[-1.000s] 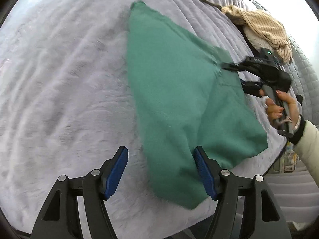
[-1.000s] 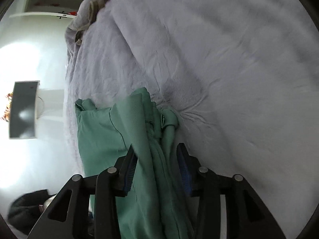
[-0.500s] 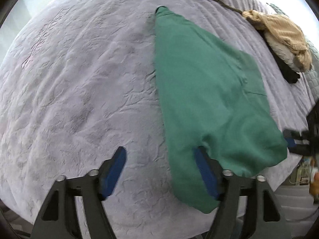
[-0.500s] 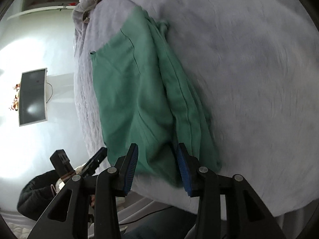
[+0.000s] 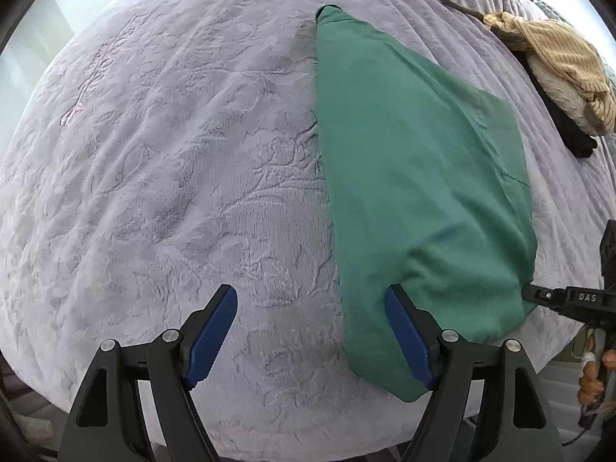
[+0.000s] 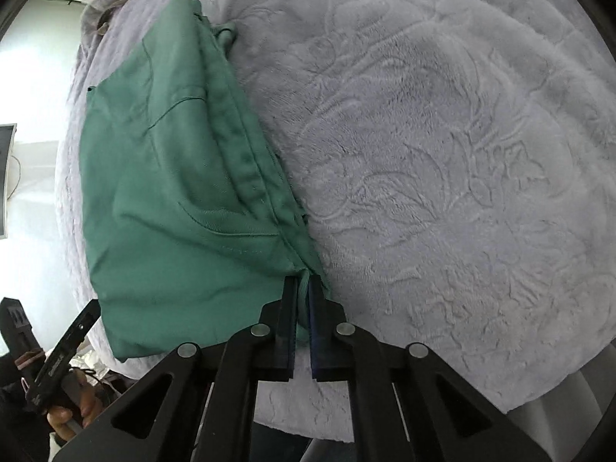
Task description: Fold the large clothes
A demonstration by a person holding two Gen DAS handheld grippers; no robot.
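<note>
1. Lilac plush blanket (image 5: 161,177) with a raised pattern covered the bed and filled both views.
2. Green garment (image 5: 415,177) lay folded lengthwise on the blanket, one end reaching the near edge of the bed.
3. Tan striped clothes (image 5: 566,61) sat heaped on a dark item near the far right of the bed, well apart from the garment.
4. The left hand-held gripper (image 5: 310,340) hovered above the blanket with its jaws spread wide, holding nothing; its right finger overlapped the garment's near end.
5. The right hand-held gripper (image 6: 302,312) was clamped on the garment's corner, green cloth pinched between its nearly closed jaws.
</note>
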